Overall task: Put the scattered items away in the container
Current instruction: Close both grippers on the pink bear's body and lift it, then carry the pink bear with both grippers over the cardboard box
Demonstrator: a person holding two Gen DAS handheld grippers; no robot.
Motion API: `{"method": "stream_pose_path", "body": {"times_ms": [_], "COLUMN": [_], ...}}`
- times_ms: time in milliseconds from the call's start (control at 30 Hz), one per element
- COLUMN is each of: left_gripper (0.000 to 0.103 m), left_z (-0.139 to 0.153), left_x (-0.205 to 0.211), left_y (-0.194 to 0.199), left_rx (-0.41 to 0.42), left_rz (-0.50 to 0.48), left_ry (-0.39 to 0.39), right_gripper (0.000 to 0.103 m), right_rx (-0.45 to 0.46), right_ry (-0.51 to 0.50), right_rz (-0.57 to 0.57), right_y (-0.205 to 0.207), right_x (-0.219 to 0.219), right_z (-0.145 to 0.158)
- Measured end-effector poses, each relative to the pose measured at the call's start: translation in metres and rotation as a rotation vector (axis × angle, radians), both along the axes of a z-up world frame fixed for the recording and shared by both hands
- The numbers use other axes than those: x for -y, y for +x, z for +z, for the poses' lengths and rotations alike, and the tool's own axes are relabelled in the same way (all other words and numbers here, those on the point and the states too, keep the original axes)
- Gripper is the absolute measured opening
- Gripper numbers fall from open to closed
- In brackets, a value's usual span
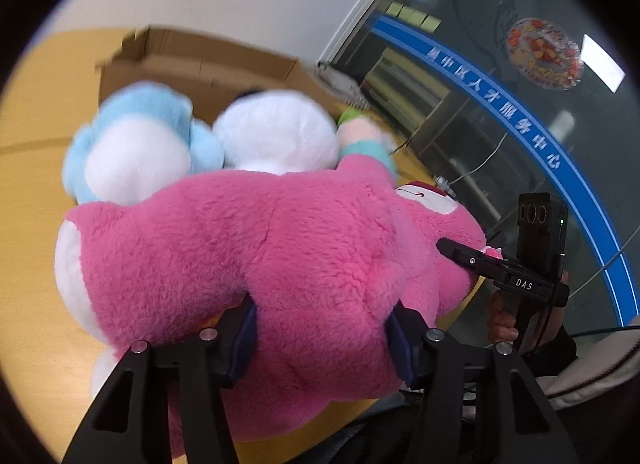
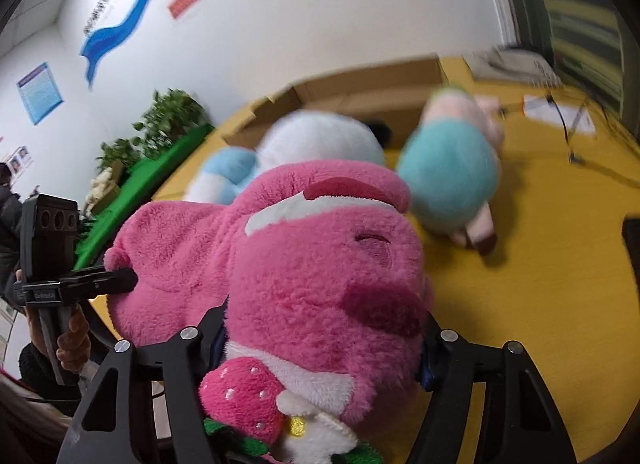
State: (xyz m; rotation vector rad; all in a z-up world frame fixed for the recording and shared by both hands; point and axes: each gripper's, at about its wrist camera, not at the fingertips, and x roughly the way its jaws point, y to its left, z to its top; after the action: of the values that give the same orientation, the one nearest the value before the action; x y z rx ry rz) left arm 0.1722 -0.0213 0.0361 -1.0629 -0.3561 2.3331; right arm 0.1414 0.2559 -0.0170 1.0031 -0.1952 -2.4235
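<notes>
A big pink plush bear (image 1: pixel 280 248) fills both views, held above the yellow table (image 1: pixel 32 119). My left gripper (image 1: pixel 322 334) is shut on its body. My right gripper (image 2: pixel 324 340) is shut on its head (image 2: pixel 320 272), just above its strawberry ornament (image 2: pixel 244 396); the right gripper also shows at the bear's far end in the left wrist view (image 1: pixel 452 248). Behind it lie a blue and white plush (image 1: pixel 136 143), a white plush (image 1: pixel 276 131) and a teal and pink plush (image 2: pixel 452 175). The open cardboard box (image 1: pixel 200 63) stands beyond them.
A glass wall with a blue band (image 1: pixel 500 103) runs along the right. Papers and cables (image 2: pixel 560 111) lie on the table's far right. Green plants (image 2: pixel 160 123) stand by the white wall to the left.
</notes>
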Motion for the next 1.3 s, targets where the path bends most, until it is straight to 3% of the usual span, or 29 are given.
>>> {"method": "stream_pose_path", "body": {"times_ms": [167, 367, 567, 700, 867, 1000, 1100, 1200, 1300], "left_gripper": [0.055, 0.055, 0.055, 0.055, 0.055, 0.055, 0.055, 0.055, 0.054], "left_z": [0.056, 0.125, 0.191, 0.209, 0.175, 0.099, 0.043, -0.009, -0.055], "left_x": [0.013, 0.029, 0.032, 0.016, -0.019, -0.018, -0.018, -0.021, -0.029], "left_y": [-0.02, -0.079, -0.171, -0.243, -0.348, -0.434, -0.475, -0.512, -0.527], "left_rx": [-0.108, -0.233, -0.321, -0.31, -0.204, -0.07, 0.015, 0.11, 0.193], "left_rz": [0.009, 0.017, 0.016, 0.01, 0.03, 0.021, 0.016, 0.012, 0.002], "left_ry": [-0.025, -0.083, -0.114, -0.106, -0.098, -0.078, -0.08, -0.092, -0.155], "right_gripper": [0.073, 0.073, 0.073, 0.073, 0.073, 0.073, 0.073, 0.073, 0.073], "right_rx": [-0.132, -0.295, -0.388, -0.381, -0.301, -0.192, -0.084, 0.026, 0.109], "right_ry": [-0.027, -0.036, -0.05, -0.052, -0.041, -0.022, -0.018, -0.018, 0.009], "right_rz": [0.012, 0.005, -0.018, -0.045, -0.148, -0.213, -0.248, -0.288, -0.323], "right_y": [-0.01, -0.062, -0.156, -0.232, -0.342, -0.419, -0.462, -0.487, -0.499], "right_x": [0.013, 0.038, 0.054, 0.063, 0.065, 0.056, 0.043, 0.032, 0.024], "right_z": [0.053, 0.119, 0.184, 0.208, 0.185, 0.136, 0.091, 0.045, 0.009]}}
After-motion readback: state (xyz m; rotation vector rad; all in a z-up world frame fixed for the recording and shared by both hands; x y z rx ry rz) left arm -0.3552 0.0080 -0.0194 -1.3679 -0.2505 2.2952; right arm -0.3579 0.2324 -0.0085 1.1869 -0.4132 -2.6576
